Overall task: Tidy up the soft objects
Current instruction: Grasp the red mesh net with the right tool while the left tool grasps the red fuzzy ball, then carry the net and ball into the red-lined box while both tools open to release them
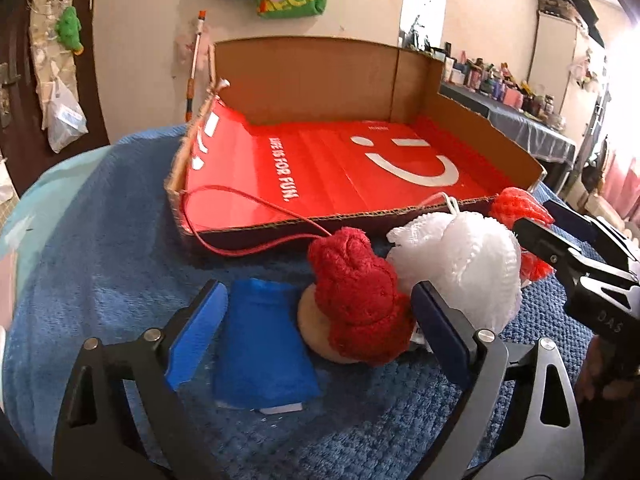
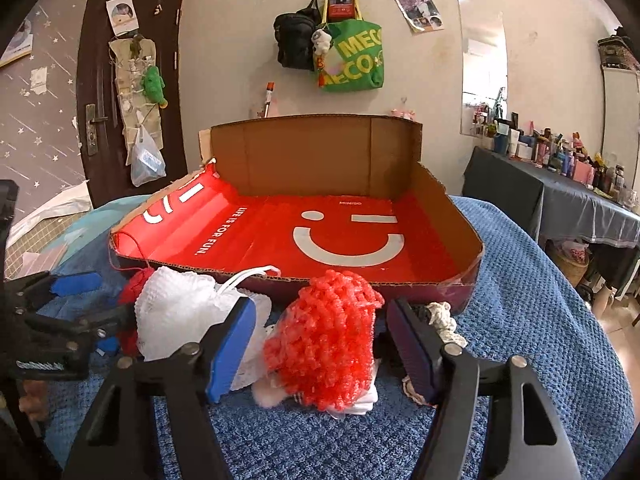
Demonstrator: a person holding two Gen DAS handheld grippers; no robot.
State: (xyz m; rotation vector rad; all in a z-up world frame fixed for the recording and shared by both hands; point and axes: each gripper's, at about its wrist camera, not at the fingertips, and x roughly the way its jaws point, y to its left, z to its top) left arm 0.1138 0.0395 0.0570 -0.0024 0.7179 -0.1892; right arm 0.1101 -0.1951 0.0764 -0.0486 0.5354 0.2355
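knitted red toy [image 1: 358, 300], fluffy white pouf [image 1: 472, 268], corrugated cardboard tray [image 1: 320, 222].

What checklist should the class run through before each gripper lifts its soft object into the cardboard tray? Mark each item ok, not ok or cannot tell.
1. Dark red knitted toy sits between the left gripper jaws: ok.
2. Left pads pressing on it: not ok, a gap shows on the left side.
3. Bright red mesh puff sits between the right gripper jaws: ok.
4. Right pads pressing on it: cannot tell.
5. Cardboard tray has free floor: ok.
6. Red cord free of the tray edge: not ok, it lies over the front wall.
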